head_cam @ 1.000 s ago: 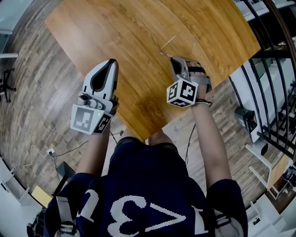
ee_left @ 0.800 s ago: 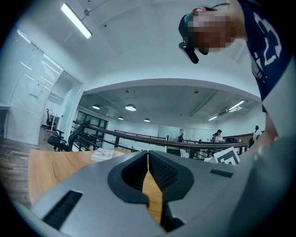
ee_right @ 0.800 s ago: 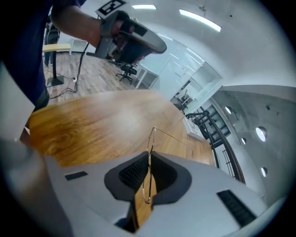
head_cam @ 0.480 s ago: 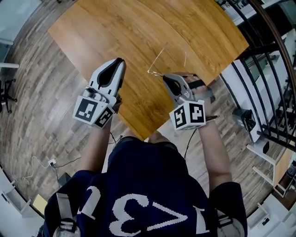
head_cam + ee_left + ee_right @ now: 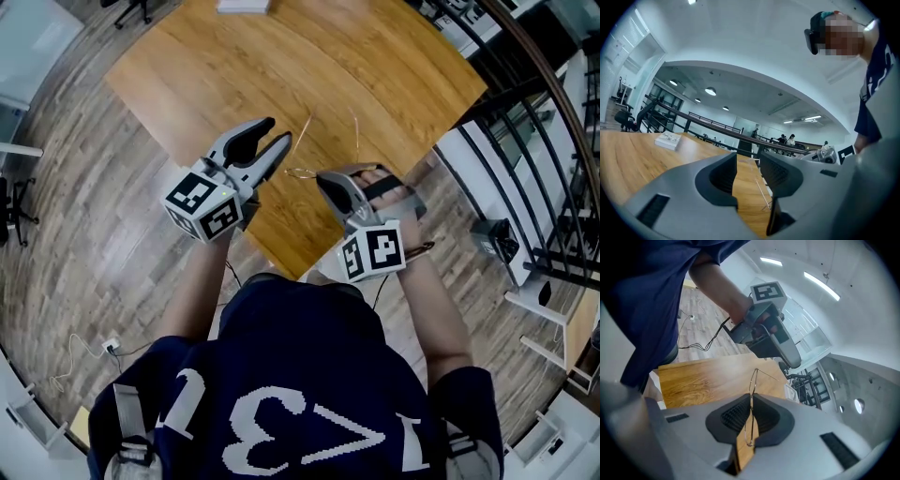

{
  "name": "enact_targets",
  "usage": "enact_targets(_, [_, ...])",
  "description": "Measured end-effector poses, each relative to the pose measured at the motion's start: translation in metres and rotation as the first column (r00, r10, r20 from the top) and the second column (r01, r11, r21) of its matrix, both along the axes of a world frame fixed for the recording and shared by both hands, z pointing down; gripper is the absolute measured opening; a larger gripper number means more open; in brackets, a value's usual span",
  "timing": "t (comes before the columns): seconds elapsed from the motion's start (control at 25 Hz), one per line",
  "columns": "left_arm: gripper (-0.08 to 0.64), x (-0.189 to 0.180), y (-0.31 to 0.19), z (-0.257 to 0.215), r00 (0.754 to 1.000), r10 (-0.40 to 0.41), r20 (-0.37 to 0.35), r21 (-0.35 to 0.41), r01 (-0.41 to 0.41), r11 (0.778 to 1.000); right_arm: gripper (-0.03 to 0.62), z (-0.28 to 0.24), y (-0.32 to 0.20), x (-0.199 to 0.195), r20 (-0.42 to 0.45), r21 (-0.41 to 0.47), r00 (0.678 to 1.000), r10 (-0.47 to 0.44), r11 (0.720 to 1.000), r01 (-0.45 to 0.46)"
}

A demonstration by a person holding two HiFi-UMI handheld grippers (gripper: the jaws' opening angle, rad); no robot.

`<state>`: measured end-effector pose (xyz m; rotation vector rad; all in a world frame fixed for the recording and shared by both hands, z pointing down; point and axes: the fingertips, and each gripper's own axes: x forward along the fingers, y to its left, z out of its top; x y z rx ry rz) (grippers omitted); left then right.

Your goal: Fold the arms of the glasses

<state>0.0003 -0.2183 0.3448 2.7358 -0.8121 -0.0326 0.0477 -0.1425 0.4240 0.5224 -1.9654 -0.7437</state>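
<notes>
Right gripper view: right tongs [image 5: 751,401] pinch the glasses [image 5: 752,383] by the rim, above the near table [image 5: 375,66] edge, arms unfolded. Left tongs [image 5: 274,133] are opening, empty, just left of the glasses. Risk: pushing an arm twists the thin wire frame loose, so it slips or bends.

The head view looks steeply down from above the person, with the table [image 5: 375,66] at 12 o'clock. The left gripper view sits low and faces level across that tabletop. The right gripper view tilts down, close to its edge. Both gripper views share the table, and each catches the other gripper: the right gripper [image 5: 825,152] at 4 o'clock, the left gripper [image 5: 790,363] at 12 o'clock.
</notes>
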Motion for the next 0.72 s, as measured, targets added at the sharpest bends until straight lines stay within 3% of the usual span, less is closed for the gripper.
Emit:
enact_targets(0.24, [0.142, 0.022, 0.009, 0.019, 0.988, 0.151, -0.020, -0.123, -0.153, 0.981, 0.037, -0.005, 0.012, -0.006, -0.015, 0.017, 1.000, -0.027, 0.999, 0.027])
enact_targets(0.28, [0.128, 0.024, 0.010, 0.021, 0.985, 0.173, -0.027, -0.141, -0.175, 0.974, 0.037, -0.006, 0.012, -0.008, -0.015, 0.019, 0.999, -0.030, 0.999, 0.030])
enact_targets(0.36, [0.032, 0.024, 0.012, 0.023, 0.979, 0.200, -0.048, -0.166, -0.205, 0.964, 0.037, -0.007, 0.013, -0.011, -0.016, 0.021, 0.999, -0.034, 0.999, 0.034])
enact_targets(0.52, [0.028, 0.025, 0.020, 0.023, 0.967, 0.243, -0.077, -0.203, -0.253, 0.946, 0.037, -0.008, 0.019, -0.014, -0.019, 0.018, 0.999, -0.041, 0.999, 0.042])
enact_targets(0.6, [0.026, 0.033, 0.029, 0.025, 0.951, 0.299, -0.079, -0.230, -0.309, 0.923, 0.037, -0.008, 0.022, -0.012, -0.020, 0.018, 0.999, -0.048, 0.999, 0.048])
enact_targets(0.72, [0.026, 0.045, 0.044, 0.030, 0.911, 0.403, -0.091, -0.277, -0.412, 0.868, 0.037, -0.008, 0.023, -0.012, -0.029, 0.021, 0.998, -0.060, 0.998, 0.061])
